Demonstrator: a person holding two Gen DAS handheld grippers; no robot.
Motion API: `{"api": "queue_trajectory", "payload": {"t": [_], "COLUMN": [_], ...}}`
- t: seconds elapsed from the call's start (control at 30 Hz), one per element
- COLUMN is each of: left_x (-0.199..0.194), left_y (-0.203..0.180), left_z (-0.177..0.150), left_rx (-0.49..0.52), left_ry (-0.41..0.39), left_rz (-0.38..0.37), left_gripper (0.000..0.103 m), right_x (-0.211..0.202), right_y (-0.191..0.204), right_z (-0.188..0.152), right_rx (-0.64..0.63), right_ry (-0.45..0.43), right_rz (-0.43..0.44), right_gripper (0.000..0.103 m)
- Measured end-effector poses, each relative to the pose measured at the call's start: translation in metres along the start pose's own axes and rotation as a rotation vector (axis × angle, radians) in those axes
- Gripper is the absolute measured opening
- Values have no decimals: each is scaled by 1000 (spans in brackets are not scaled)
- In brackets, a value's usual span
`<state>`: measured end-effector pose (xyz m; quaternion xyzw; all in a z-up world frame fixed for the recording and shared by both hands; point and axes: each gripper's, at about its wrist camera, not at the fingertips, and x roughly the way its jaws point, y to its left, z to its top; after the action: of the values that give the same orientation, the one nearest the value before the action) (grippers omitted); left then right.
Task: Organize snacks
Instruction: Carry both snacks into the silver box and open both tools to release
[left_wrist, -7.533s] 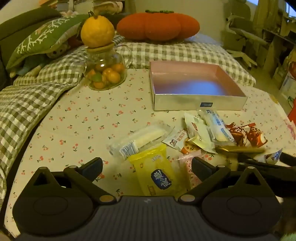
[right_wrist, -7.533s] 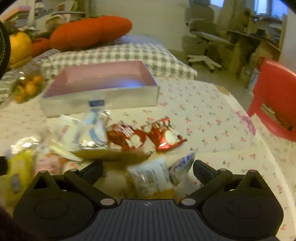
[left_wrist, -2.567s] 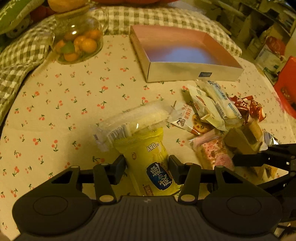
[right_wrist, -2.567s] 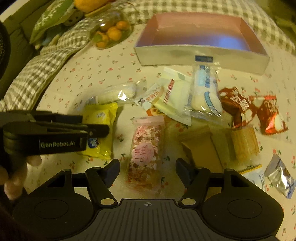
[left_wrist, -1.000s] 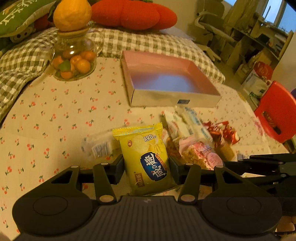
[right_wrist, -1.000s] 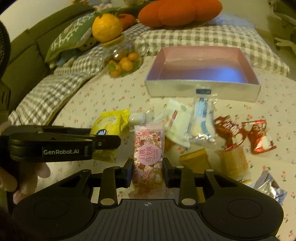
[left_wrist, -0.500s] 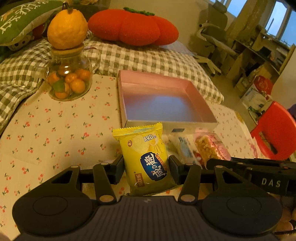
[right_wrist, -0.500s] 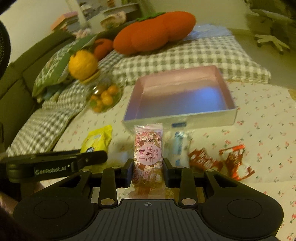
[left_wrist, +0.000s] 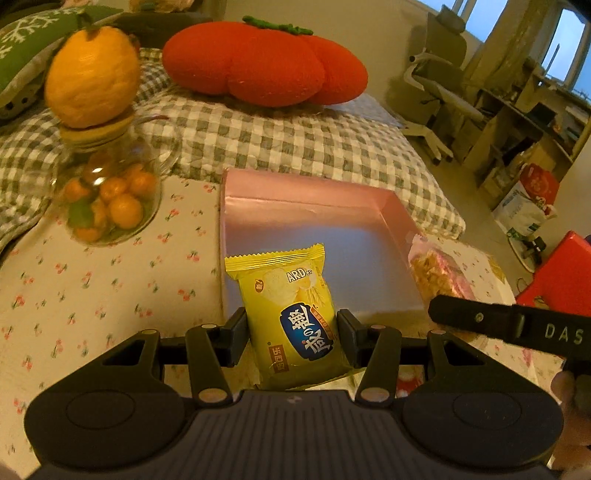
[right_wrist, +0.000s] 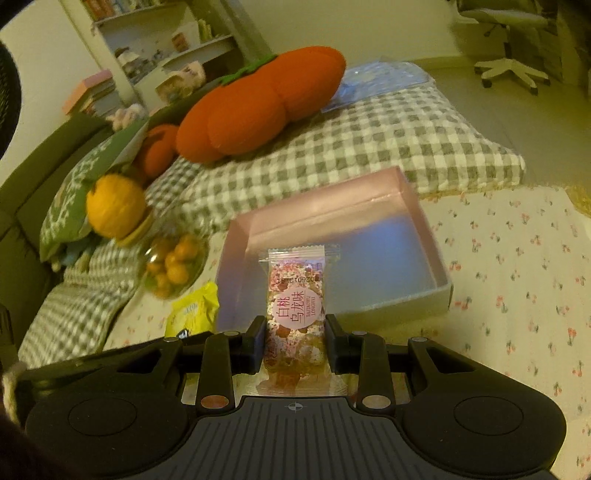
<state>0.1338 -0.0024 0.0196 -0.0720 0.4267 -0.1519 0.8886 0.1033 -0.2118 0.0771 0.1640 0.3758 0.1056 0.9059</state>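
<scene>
My left gripper (left_wrist: 291, 332) is shut on a yellow snack packet (left_wrist: 291, 306) with a blue oval label, held upright just before the near wall of the open pink box (left_wrist: 399, 218). In the right wrist view my right gripper (right_wrist: 295, 343) is shut on a clear pink-speckled snack packet (right_wrist: 295, 299), also in front of the pink box (right_wrist: 417, 206), whose floor looks bare. The right gripper's black arm (left_wrist: 517, 325) and its pink packet (left_wrist: 436, 273) show at the right of the left wrist view. The yellow packet (right_wrist: 194, 310) peeks in at the left of the right wrist view.
A glass jar of small oranges (left_wrist: 107, 199) with a big yellow citrus (left_wrist: 92, 70) on top stands left of the box on the floral tablecloth (left_wrist: 92, 280). Behind lie a checked blanket (left_wrist: 295, 136) and an orange pumpkin cushion (left_wrist: 266, 62). A red chair (left_wrist: 561, 273) is at the right.
Both grippers have risen and moved toward the pink box with their packets. The loose snacks on the table have dropped out of view below them.
</scene>
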Motion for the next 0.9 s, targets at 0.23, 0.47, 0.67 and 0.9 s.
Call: {"api": "queue_trajectory", "payload": {"t": [0.23, 0.47, 0.67, 0.9], "left_x": [30, 63, 90, 109], "left_y": [-6, -7, -5, -7], "left_z": [20, 36, 47, 51], "left_rx": [33, 71, 107, 158], "left_ry": [-10, -13, -14, -2], "left_rz": [14, 45, 84, 125], "left_gripper": [47, 47, 47, 48], "right_x": [32, 71, 100, 124], "right_y": [-22, -35, -40, -43], "right_z": [23, 40, 50, 58], "right_rx": [11, -23, -54, -68], "right_ry": [-3, 22, 40, 52], "right_rz": [-25, -83, -116, -148], "right_gripper": [31, 31, 31, 31]}}
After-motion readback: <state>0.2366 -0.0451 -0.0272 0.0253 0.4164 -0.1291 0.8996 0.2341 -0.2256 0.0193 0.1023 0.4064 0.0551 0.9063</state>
